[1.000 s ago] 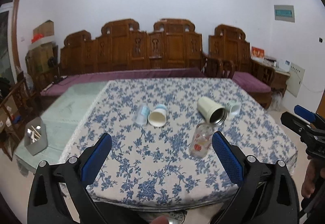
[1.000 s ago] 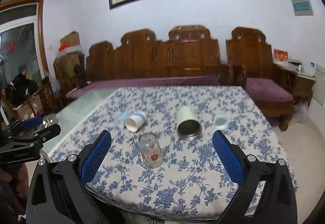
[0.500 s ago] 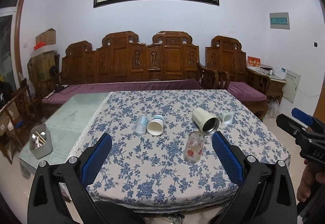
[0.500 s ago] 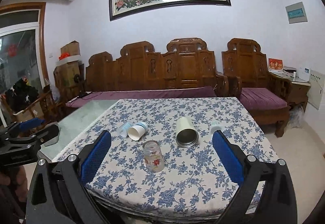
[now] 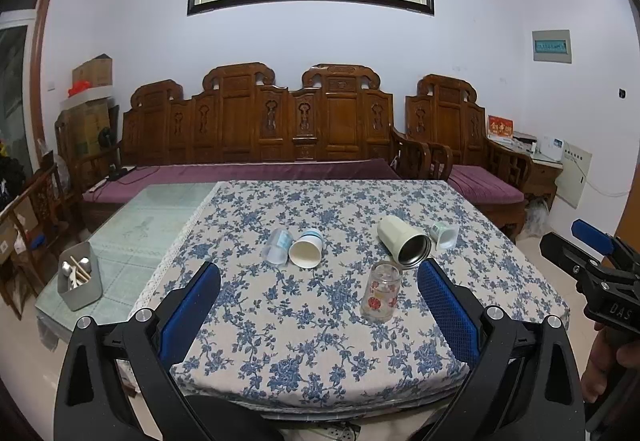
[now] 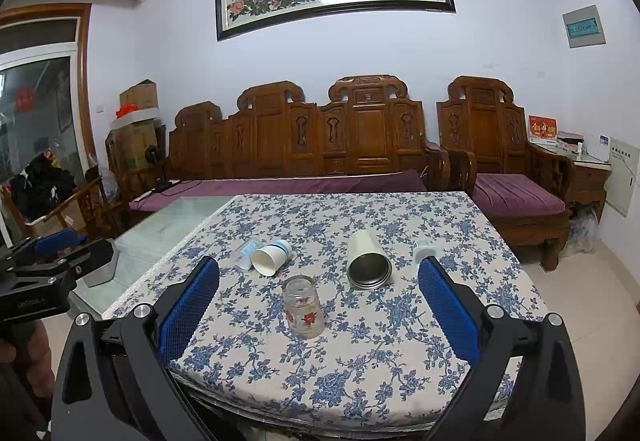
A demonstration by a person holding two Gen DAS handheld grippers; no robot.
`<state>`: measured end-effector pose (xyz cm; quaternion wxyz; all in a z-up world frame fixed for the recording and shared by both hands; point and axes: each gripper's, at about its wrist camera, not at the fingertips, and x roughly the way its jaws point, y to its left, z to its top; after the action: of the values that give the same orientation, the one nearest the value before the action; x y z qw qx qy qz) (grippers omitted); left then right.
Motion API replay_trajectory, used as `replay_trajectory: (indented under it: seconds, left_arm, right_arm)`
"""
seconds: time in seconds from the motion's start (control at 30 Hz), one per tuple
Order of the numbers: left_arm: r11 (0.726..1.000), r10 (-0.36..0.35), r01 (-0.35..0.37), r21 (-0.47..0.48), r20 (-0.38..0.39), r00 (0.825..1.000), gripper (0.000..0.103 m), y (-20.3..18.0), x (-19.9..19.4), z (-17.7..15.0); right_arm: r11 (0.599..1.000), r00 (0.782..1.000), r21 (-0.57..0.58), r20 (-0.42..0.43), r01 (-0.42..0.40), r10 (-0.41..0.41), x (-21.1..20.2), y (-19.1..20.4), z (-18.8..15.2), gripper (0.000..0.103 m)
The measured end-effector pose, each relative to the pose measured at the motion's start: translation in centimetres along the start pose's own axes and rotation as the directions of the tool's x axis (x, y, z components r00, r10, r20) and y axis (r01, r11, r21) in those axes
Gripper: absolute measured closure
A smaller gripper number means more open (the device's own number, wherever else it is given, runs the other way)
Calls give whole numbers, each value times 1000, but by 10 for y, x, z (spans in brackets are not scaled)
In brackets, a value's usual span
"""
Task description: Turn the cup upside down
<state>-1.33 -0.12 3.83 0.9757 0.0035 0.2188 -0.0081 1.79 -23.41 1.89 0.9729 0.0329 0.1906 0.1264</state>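
A clear glass cup with red flowers (image 5: 381, 292) (image 6: 303, 306) stands mouth down on the blue floral tablecloth (image 5: 312, 353) (image 6: 360, 361). Behind it several cups lie on their sides: a cream steel-lined tumbler (image 5: 404, 244) (image 6: 368, 258), a white paper cup (image 5: 306, 251) (image 6: 271, 258), a clear plastic cup (image 5: 277, 250) (image 6: 245, 253) and a small white cup (image 5: 445, 234) (image 6: 425, 248). My left gripper (image 5: 318, 305) is open and empty, back from the table's near edge. My right gripper (image 6: 318, 303) is open and empty too, also short of the table.
A grey holder with chopsticks (image 5: 78, 281) stands on the bare green tabletop at the left. A carved wooden bench with purple cushions (image 5: 256, 145) runs behind the table. The other gripper shows at each view's edge (image 5: 600, 281) (image 6: 44, 273).
Both grippers have pulled back and up from the table, so the cups look smaller and more of the room shows. The cups have not moved.
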Motion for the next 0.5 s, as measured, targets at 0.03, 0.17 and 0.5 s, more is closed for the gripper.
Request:
replay_trajectory:
  seconds: [0.03,0.17,0.5]
  left_arm:
    - [1000,0,0,0,1,1000,8,0,0,0]
    - [1000,-2,2,-5,1,1000,8,1,0,-1]
    - [1000,-3,3,-4,1,1000,8,1,1,-1]
  right_arm:
    - [1000,1000,0,0,0,0,0,0,0,3]
    - [1000,1000,5,-1,-4,4,0,1,0,3]
    - [1000,1000,4,2,-4,4,-1,0,0,3]
